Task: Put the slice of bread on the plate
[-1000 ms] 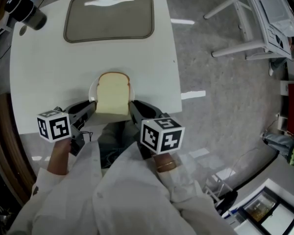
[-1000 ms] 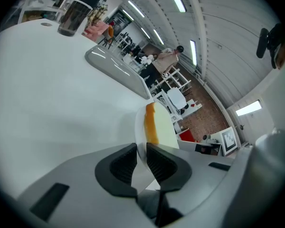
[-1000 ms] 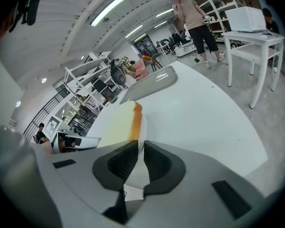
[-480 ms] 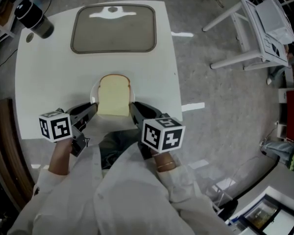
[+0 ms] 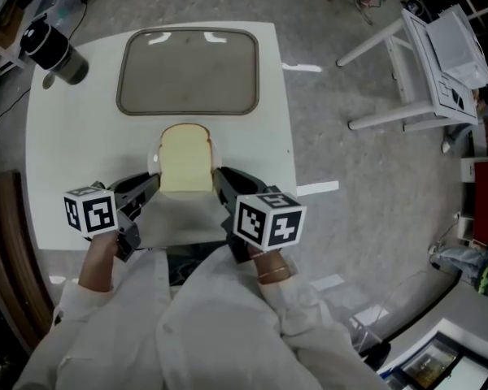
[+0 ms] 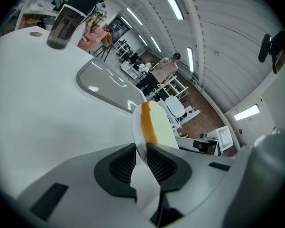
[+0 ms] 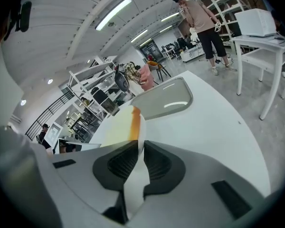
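A slice of bread [image 5: 185, 159] with a brown crust lies on a small white plate [image 5: 154, 160], held just above the near part of the white table [image 5: 81, 153]. My left gripper [image 5: 151, 182] is shut on the plate's left rim, my right gripper [image 5: 220, 178] on its right rim. In the left gripper view [image 6: 141, 161] the plate rim [image 6: 137, 133] stands edge-on between the pads, the bread [image 6: 157, 125] beyond it. The right gripper view [image 7: 139, 159] shows the same: the rim [image 7: 142, 137] is pinched and the bread [image 7: 118, 126] lies to its left.
A grey tray [image 5: 189, 70] lies on the table's far half. A dark tumbler [image 5: 57, 49] stands at the far left corner. White furniture [image 5: 427, 63] stands on the floor to the right. A person [image 7: 199, 18] stands beyond the table.
Both grippers have carried the plate with the bread forward from the table's near edge, so it now hangs farther in over the tabletop. Both grips are unchanged.
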Tool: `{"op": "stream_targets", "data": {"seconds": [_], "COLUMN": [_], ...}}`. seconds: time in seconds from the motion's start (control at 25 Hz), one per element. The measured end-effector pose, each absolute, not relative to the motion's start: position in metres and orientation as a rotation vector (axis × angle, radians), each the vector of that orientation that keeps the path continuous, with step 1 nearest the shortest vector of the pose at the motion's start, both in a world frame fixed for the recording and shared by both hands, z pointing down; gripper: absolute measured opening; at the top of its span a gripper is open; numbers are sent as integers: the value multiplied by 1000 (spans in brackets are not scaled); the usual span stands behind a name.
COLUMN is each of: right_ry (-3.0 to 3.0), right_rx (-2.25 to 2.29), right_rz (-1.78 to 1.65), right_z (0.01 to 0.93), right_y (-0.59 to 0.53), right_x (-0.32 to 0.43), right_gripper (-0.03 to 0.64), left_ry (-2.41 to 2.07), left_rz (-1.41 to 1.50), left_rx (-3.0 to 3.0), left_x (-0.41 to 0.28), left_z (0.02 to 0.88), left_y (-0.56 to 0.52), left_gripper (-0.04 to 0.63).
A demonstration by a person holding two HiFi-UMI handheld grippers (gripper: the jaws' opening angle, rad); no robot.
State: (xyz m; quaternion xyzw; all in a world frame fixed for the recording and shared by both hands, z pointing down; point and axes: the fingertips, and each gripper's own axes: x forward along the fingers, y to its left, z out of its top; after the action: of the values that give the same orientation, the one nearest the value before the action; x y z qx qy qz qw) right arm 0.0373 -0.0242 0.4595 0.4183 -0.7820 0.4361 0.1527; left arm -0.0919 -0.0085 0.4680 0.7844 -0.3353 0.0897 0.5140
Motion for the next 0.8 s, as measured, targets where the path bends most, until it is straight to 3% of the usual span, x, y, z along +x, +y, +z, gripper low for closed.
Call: {"op": "stream_targets", "data": {"seconds": [0.8], "right_ry": [-2279], "right_rx": [1154], "right_rz": [1176], "right_z": [454], "right_y": [-145], "right_x": [28], "right_gripper": [48], "left_ry": [-894], "left_rz": [170], "left_rx": [1897], "left_x": [-101], "left_z": [462], "left_y": [-123], "left_gripper": [66]}}
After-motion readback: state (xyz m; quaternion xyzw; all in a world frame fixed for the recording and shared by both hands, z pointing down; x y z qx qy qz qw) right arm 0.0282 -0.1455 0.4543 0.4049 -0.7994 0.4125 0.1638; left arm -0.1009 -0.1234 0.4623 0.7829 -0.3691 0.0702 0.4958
